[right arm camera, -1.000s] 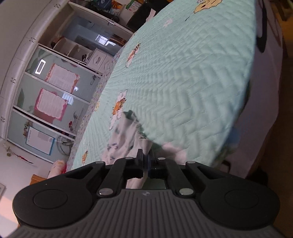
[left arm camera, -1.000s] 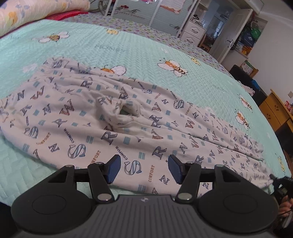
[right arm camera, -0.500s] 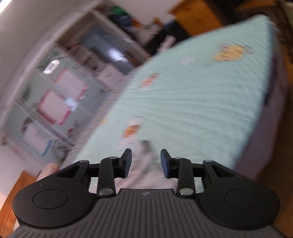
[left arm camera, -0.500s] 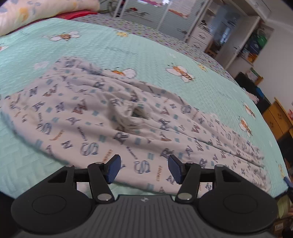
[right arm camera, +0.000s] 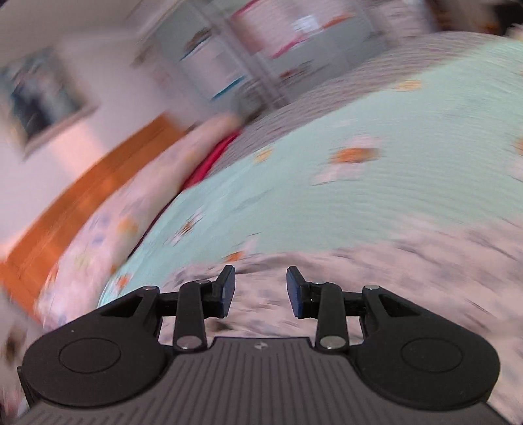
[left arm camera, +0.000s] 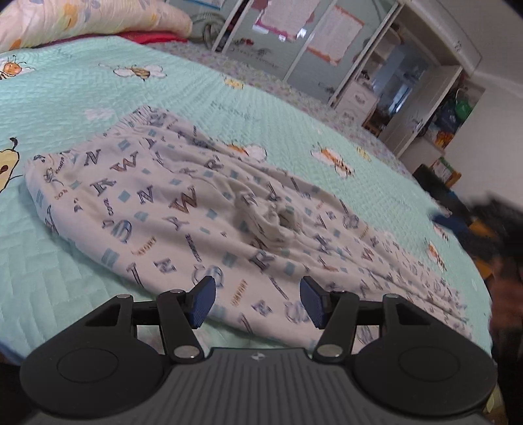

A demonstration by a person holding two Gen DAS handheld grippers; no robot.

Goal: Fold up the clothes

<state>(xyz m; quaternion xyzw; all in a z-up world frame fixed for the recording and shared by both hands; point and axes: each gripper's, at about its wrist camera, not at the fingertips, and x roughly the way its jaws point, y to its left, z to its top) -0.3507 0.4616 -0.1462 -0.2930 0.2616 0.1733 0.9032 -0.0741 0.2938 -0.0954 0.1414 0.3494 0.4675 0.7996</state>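
White trousers (left arm camera: pixel 202 212) printed with blue letters lie spread on the mint bedspread (left arm camera: pixel 81 94), waistband far left, legs running to the right edge of the bed, a rumpled bump in the middle. My left gripper (left arm camera: pixel 258 302) hovers open over the near hem, with nothing between its blue pads. The right wrist view is heavily blurred; my right gripper (right arm camera: pixel 260 291) is open above the same printed cloth (right arm camera: pixel 376 271), holding nothing. A dark blurred shape at the far right of the left wrist view may be the other gripper and a hand.
A floral pillow (left arm camera: pixel 81 19) and a red item lie at the head of the bed. Wardrobes with glass doors (left arm camera: pixel 304 42) and a small white drawer unit (left arm camera: pixel 356 98) stand beyond the bed. An orange wooden headboard (right arm camera: pixel 98 183) shows in the right wrist view.
The right gripper let go of the trouser leg end, opened, and swung fast toward the head of the bed. The left gripper drifted left, staying open; the trousers lie flatter.
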